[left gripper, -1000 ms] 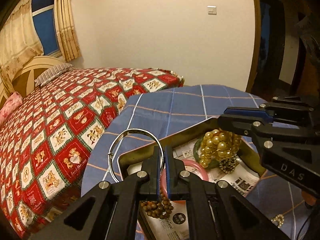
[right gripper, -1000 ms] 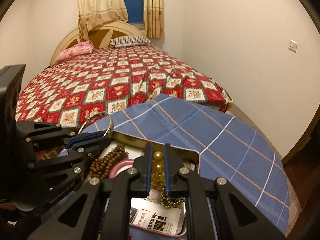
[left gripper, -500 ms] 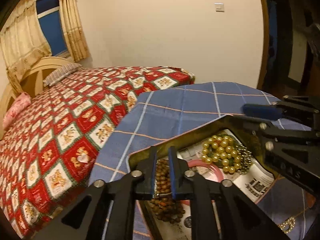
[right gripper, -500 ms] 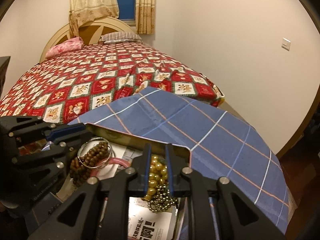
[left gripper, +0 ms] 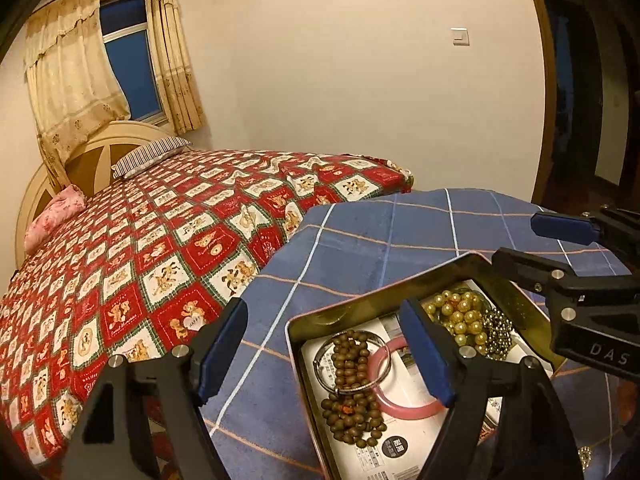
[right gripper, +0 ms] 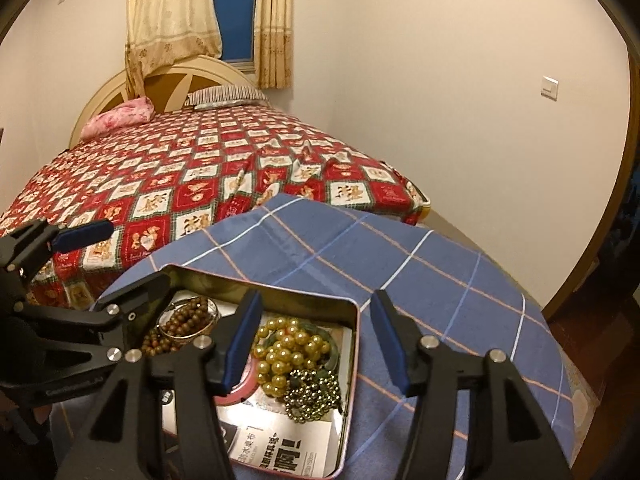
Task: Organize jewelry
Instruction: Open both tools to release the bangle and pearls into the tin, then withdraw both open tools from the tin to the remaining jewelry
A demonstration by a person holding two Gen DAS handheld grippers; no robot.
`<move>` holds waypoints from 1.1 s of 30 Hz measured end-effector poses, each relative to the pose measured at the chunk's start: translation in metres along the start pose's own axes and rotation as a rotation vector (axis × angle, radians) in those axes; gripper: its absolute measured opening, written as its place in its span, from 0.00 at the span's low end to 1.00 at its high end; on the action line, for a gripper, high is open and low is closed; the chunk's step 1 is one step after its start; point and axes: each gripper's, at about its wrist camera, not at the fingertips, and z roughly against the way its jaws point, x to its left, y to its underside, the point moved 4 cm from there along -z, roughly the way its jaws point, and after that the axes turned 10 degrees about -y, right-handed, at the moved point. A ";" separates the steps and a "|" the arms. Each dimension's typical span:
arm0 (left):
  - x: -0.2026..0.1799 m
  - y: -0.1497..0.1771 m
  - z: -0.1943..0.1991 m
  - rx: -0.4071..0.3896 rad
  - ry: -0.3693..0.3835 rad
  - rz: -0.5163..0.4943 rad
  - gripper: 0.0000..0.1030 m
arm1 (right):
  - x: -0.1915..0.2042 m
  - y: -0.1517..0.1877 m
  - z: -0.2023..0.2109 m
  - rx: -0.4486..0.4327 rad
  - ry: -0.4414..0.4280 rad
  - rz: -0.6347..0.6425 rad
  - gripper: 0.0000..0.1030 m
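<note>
Metal tin | round gold beads, wooden beads | both tools spreading, pinching nothing

Bed: left and far, under a red and white quilt with little bear squares; runs up to the far wall.
Headboard: cream, arched, with brown panels, against the far wall.
Striped pillow: at the head of the bed, right side.
Pink pillow: at the head, left side, near the headboard edge.
Window: above the headboard, dark blue outside.
Curtains: pale gold, patterned, hanging either side of the window.
Light switch: white, on the bare wall to the right.
Tablecloth: blue, with white and orange check lines, near, just beside the foot of the bed.
Door frame: brown wood, far right; dark beyond.
</note>
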 end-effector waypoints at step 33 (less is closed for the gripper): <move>-0.008 0.114 0.079 0.129 -0.007 -0.028 0.76 | 0.011 0.126 0.065 0.167 -0.027 -0.024 0.64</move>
